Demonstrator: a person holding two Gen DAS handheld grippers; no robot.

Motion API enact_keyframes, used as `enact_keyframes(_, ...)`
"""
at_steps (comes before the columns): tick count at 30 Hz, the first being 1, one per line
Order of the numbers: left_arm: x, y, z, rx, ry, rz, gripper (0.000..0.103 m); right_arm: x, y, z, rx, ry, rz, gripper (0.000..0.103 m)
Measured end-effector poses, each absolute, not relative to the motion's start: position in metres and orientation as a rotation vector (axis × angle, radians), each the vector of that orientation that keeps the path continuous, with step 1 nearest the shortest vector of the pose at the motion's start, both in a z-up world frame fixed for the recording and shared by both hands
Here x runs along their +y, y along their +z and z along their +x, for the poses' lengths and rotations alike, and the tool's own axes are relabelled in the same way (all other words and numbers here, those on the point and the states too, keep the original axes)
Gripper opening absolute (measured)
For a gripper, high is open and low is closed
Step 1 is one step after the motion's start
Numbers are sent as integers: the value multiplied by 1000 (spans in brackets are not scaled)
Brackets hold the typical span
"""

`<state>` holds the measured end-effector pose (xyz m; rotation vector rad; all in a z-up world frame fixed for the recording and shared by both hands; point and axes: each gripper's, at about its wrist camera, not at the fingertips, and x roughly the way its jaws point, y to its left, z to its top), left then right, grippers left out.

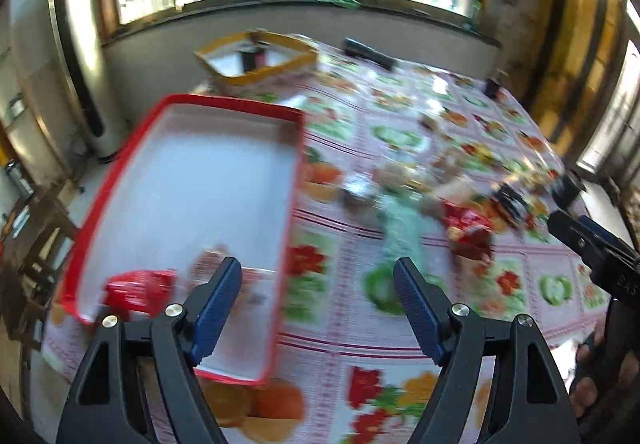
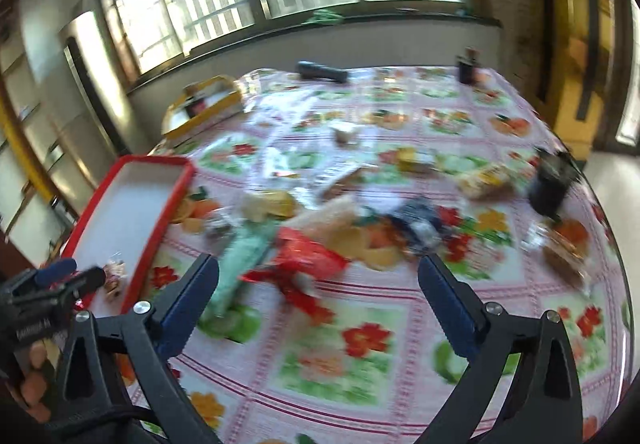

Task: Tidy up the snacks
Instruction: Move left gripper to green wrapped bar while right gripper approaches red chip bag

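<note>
**Reaching back for the next snack**

Covering most of both views was the table (image 2: 360,344) under its flowered cloth, with loose snacks scattered across the middle. At its left edge sat the red tray (image 1: 176,101), mostly bare white inside, with a red packet (image 1: 138,290) and a small wrapped sweet (image 2: 114,276) lying at its near end. A yellow box (image 1: 256,77) stood further back near the window.

Judging by this, sorting was barely begun: most snacks were still on the cloth. Both tools were empty. The left gripper (image 1: 318,298) had its jaws spread wide over the tray's right wall, nothing between them. The right gripper (image 2: 318,298) was likewise spread, pointing at a pale green packet (image 2: 240,264) and a red wrapper (image 2: 304,264) just beside it. The next move probably called for lowering one gripper squarely over a single packet and closing on it.

Motion blur smeared the pile, so individual snacks were hard to name, and labels could not be read.
</note>
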<state>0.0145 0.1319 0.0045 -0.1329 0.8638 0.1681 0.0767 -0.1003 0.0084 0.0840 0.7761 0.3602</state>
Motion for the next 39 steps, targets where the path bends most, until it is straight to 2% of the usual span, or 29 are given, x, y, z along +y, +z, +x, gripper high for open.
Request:
enact_keyframes(7, 100, -8, 37, 919, 124, -86, 78, -127, -10, 83, 844, 407, 156, 101)
enact_keyframes(12, 93, -18, 50, 955, 117, -52, 78, -111, -24, 85, 856, 503, 137, 100)
enact_keyframes(25, 96, -40, 74, 1031, 60, -6, 78, -60, -45, 136, 934, 737, -48, 100)
enact_keyframes(26, 96, -41, 76, 1035, 55, -2, 78, -58, -48, 138, 943, 738, -62, 97)
enact_keyframes(29, 93, -51, 87, 1063, 51, 11, 78, -49, -60, 149, 992, 753, -83, 82)
enact_keyframes(30, 93, -53, 89, 1070, 42, 13, 78, -47, -65, 153, 1019, 761, -78, 80)
enact_keyframes(39, 85, -82, 124, 1148, 11, 25, 78, -45, -69, 158, 1025, 768, -72, 80)
